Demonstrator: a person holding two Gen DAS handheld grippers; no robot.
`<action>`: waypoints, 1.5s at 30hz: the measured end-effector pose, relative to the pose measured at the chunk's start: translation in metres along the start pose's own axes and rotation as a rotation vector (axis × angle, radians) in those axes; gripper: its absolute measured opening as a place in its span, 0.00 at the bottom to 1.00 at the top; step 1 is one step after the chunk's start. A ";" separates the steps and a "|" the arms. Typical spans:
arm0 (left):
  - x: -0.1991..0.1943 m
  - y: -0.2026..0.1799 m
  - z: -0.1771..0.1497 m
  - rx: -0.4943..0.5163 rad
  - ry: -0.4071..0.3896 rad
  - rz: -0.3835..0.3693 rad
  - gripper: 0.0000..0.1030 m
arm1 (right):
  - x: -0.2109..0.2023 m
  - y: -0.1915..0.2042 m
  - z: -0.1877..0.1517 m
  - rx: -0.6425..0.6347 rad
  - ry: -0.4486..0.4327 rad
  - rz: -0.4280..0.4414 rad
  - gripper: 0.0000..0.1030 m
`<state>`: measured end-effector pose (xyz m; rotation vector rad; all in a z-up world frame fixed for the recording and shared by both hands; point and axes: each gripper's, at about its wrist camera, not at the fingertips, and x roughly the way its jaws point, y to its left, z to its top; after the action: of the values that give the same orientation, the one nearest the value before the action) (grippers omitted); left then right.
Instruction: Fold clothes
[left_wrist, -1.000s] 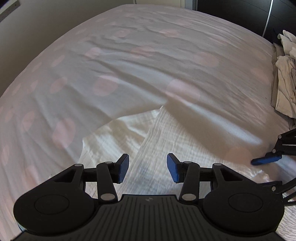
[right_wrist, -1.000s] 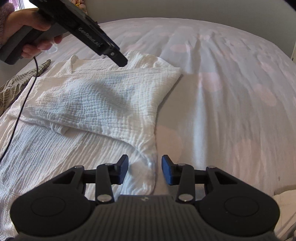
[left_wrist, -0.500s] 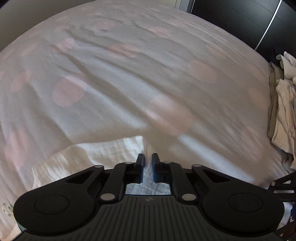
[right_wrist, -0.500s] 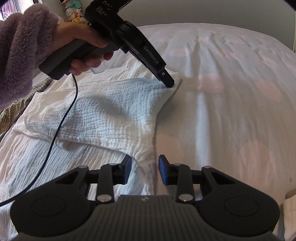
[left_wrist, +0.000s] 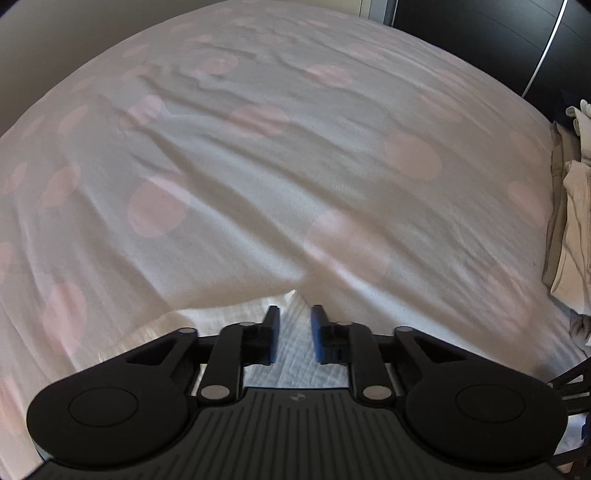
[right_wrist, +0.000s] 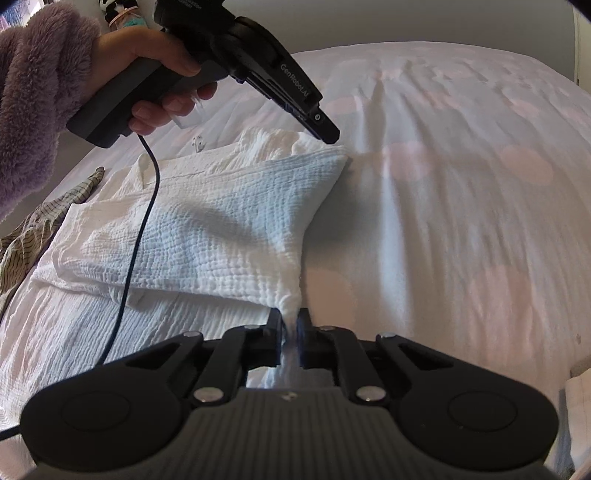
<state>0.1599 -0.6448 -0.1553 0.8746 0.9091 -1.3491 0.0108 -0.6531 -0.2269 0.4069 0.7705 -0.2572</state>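
A white crinkled garment (right_wrist: 221, 229) lies folded on the bed, one flap laid over its lower part. My right gripper (right_wrist: 290, 332) is closing on the near right corner of that flap, and the cloth is pinched between its pads. A hand (right_wrist: 147, 62) in a fluffy purple sleeve holds my left gripper (right_wrist: 327, 134), which points down over the flap's far corner. In the left wrist view the left gripper (left_wrist: 293, 334) is opening. Its pads stand apart above the white garment (left_wrist: 295, 369) and do not press on it.
The bedsheet (left_wrist: 295, 166) is pale with pink dots and creased. Beige clothes (left_wrist: 572, 229) are stacked at its right edge, before a dark wardrobe (left_wrist: 480, 37). A striped garment (right_wrist: 44, 221) lies at the left. A black cable (right_wrist: 140, 221) hangs across the white garment.
The left gripper moved over the flap's far corner, shut there, then parted again. The right gripper's jaws narrowed onto the near corner, which now bunches up between them.
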 end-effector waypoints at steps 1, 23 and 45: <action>0.002 0.001 -0.003 0.002 0.014 0.003 0.34 | -0.001 -0.001 0.000 0.000 -0.003 0.000 0.10; -0.003 -0.013 0.007 -0.013 -0.091 0.013 0.00 | -0.018 -0.015 0.002 0.089 -0.066 0.020 0.08; -0.106 0.012 -0.108 -0.164 -0.095 0.125 0.25 | -0.016 -0.014 -0.005 0.047 -0.042 0.041 0.38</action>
<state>0.1669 -0.5024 -0.1022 0.7239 0.8640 -1.1812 -0.0083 -0.6618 -0.2224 0.4596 0.7148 -0.2451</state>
